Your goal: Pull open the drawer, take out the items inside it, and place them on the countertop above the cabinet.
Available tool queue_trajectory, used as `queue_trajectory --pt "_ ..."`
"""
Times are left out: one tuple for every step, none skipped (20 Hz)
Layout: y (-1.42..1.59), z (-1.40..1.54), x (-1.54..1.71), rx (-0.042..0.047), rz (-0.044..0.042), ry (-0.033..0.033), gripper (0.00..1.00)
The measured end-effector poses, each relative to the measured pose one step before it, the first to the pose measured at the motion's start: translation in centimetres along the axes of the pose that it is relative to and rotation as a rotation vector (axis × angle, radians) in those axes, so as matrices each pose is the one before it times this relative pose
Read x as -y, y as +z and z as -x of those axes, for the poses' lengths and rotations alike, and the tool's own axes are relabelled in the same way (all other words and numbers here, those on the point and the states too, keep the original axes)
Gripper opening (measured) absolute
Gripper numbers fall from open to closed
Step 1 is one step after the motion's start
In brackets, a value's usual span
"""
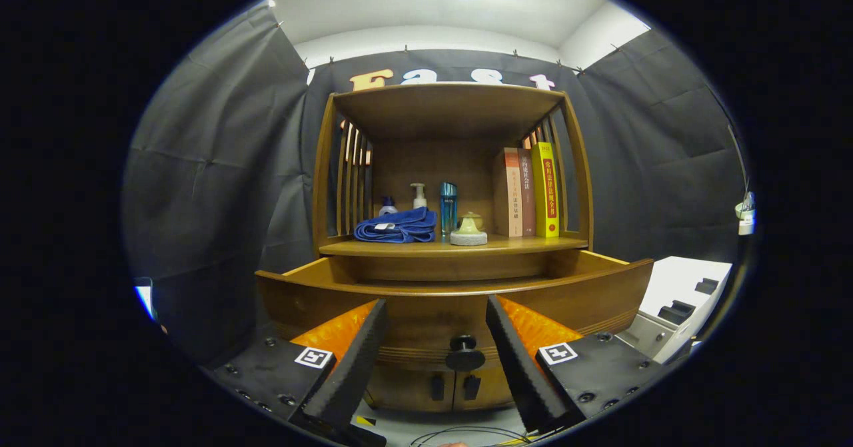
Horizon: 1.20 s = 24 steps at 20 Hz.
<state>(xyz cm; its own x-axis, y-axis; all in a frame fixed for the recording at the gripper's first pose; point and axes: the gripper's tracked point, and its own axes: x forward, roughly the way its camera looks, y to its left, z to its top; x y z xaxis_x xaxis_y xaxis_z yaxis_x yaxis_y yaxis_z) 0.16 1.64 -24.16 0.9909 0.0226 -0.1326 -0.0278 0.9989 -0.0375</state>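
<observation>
Drawer (460, 287) is already pulled out, knob (464, 352) sitting between the wide-open, empty tool (436, 367) fingers. Can't really see inside from this low, so lift up and over the front lip before reaching in.

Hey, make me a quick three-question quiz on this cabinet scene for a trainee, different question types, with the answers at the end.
1. True or false: the drawer is pulled out.
2. Which lies furthest left on the countertop? A. blue towel B. yellow book C. stone dish
3. Fill in: the gripper is open, and the black ______ on the drawer front sits between its fingers.

Key
1. True; its walls stand forward of the cabinet.
2. A; the dish sits mid-shelf, the books stand at the other end.
3. knob; neither finger touches it.
</observation>
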Motion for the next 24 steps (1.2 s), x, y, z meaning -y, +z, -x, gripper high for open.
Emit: queue_trajectory --pt "-0.459 -0.189 0.061 -0.00682 -0.00696 -0.00083 0.97" --pt "-0.446 -0.271 0.115 -0.00608 -0.00428 -0.00348 0.97" --pt "-0.392 -0.083 0.148 -0.00723 0.00961 -0.00530 0.97" --pt "-0.449 -0.038 0.045 -0.00941 0.00980 0.00082 0.97" --pt "-0.487 -0.033 -0.167 -0.00681 0.00543 0.00136 0.97" --pt "-0.338 -0.109 -0.024 -0.00776 -0.00069 0.00015 0.97" --pt "-0.292 -0.240 -0.082 -0.00527 -0.00239 0.00294 0.97" --pt "-0.130 -0.498 0.212 -0.00035 -0.00043 -0.00423 0.97" --pt "0.005 -0.542 0.221 0.00361 0.00121 -0.00348 0.97" --pt "-0.051 -0.378 0.167 -0.00138 0.00302 -0.00299 0.97" --pt "-0.288 -0.440 0.168 -0.00533 0.00269 -0.00026 0.97" --pt "-0.319 -0.353 0.089 -0.00580 0.00032 -0.00060 0.97" --pt "-0.247 -0.432 0.014 -0.00625 -0.00219 0.00043 0.97" --pt "-0.347 -0.457 0.123 -0.00510 -0.00364 -0.00320 0.97" --pt "-0.382 -0.298 0.114 -0.00890 -0.00485 0.00060 0.97" --pt "-0.303 -0.238 0.001 -0.00655 -0.00238 0.00004 0.97" --pt "-0.121 -0.158 0.113 -0.00305 0.00150 -0.00149 0.97" --pt "0.017 -0.120 0.327 0.00481 0.00529 -0.01459 0.97" --pt "0.026 0.213 -0.290 0.00093 0.00084 0.00337 0.97" --pt "-0.266 -0.050 0.023 -0.00540 0.00479 -0.00378 0.97" --pt "-0.086 -0.107 0.074 0.00136 0.00472 -0.00718 0.97" --pt "0.070 -0.037 -0.024 0.00100 -0.00072 -0.00377 0.97" --pt "-0.066 0.042 -0.129 -0.00208 -0.00239 -0.00064 0.97" --pt "-0.039 0.020 0.028 0.00014 -0.00384 0.00014 0.97"
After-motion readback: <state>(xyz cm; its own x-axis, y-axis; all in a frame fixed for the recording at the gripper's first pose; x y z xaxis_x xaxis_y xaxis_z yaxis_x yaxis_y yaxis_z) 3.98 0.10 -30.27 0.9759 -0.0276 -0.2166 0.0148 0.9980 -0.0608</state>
